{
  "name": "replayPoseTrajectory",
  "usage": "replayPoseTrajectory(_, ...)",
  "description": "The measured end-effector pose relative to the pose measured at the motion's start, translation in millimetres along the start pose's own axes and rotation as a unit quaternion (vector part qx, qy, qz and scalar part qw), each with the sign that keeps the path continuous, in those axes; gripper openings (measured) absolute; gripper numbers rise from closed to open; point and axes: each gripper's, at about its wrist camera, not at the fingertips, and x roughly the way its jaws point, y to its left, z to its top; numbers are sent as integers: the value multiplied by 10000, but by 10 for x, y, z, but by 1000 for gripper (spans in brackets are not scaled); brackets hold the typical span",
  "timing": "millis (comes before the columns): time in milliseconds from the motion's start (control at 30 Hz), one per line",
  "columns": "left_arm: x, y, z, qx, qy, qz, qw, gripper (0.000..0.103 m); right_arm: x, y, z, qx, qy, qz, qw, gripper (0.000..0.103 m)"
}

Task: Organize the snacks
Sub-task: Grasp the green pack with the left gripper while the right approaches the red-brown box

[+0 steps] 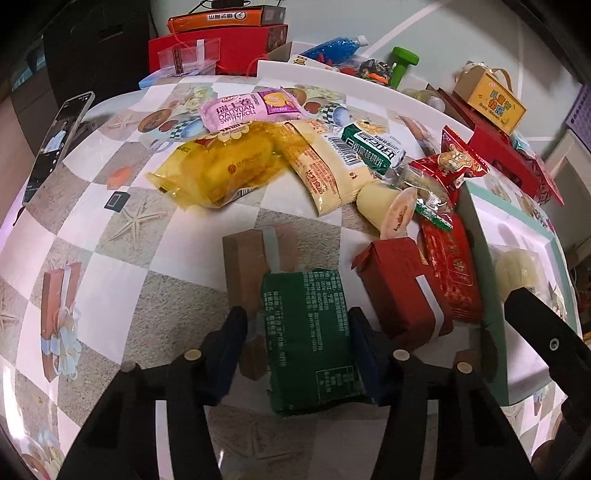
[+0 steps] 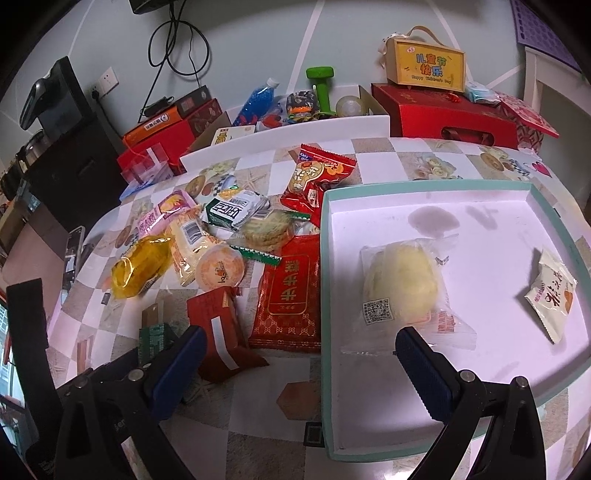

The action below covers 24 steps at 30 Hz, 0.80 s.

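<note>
The green packet [image 1: 310, 332], printed side up, is being gripped by the left gripper [image 1: 299, 332]; the right gripper [image 2: 299, 354] is being held wide above the tray [image 2: 325, 280]. "DALIYUAN SWISS ROLL" is being shown on the pink wrapper [image 1: 251, 109].

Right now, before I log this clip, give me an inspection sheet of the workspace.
Surface: patterned tablecloth, crowded.
Job's things: green packet; snack pile; teal-rimmed tray holding clear-wrapped pastry and white sachet.
Clutter: phone, green dumbbell, gift boxes.
Grippers: left gripper shut on green packet; right gripper open, straddling the tray's rim.
Cables: black cable on wall.
Surroundings: dark cabinet.
</note>
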Motion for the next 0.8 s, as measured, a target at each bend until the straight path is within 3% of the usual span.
replayPoseTrajectory(367, -18, 277, 135, -436, -110, 259, 9987, 56, 52, 161, -12, -235, 8, 109, 9997, 103)
replayPoseTrajectory(800, -50, 558, 173, -906, -141, 301, 9953, 56, 242, 590, -82, -1027, 29, 243, 9944, 103)
